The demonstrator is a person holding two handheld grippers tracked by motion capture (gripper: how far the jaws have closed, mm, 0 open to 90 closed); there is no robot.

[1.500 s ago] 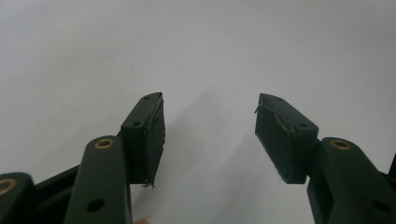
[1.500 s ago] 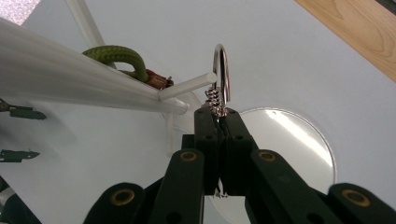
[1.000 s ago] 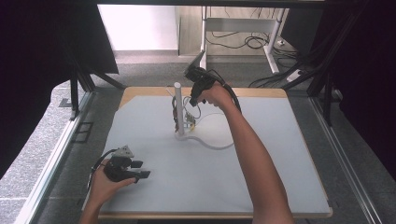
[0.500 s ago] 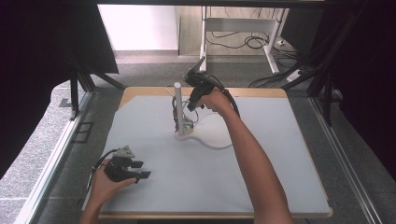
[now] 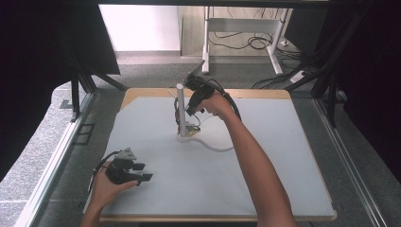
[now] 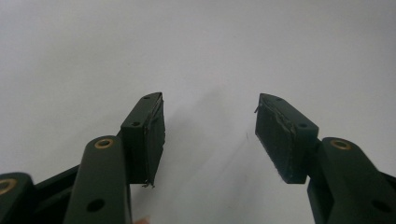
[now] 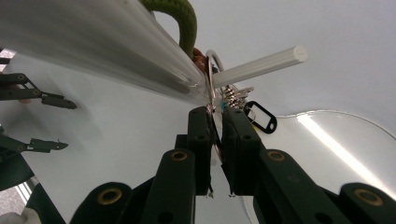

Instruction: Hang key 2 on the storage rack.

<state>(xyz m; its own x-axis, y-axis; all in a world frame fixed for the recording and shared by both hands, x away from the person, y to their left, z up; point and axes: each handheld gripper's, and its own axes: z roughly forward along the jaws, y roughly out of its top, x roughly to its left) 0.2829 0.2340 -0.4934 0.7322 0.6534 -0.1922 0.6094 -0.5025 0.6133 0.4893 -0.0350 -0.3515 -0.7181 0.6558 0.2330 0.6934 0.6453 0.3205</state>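
Key ring on white post stand, centre of the counter toward its far edge.

Thin metal key ring [image 7: 212, 70] with keys and a black tag [image 7: 260, 116] hangs at the upright white post [image 5: 180, 109]; right hand-held gripper [image 7: 215, 123] pinches the ring, jaws just easing apart, ring between them. Left hand-held gripper [image 6: 210, 135] rests released, holding nothing, near the counter's [image 5: 283, 189] near-left corner. Risk: loosened grip may let the ring slip or snag the peg, tipping the stand.

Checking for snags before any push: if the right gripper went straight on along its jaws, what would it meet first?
The right gripper is nearly shut on a thin metal ring. Going straight on, it would probably meet first the white stand's post and peg, though depth is unclear.
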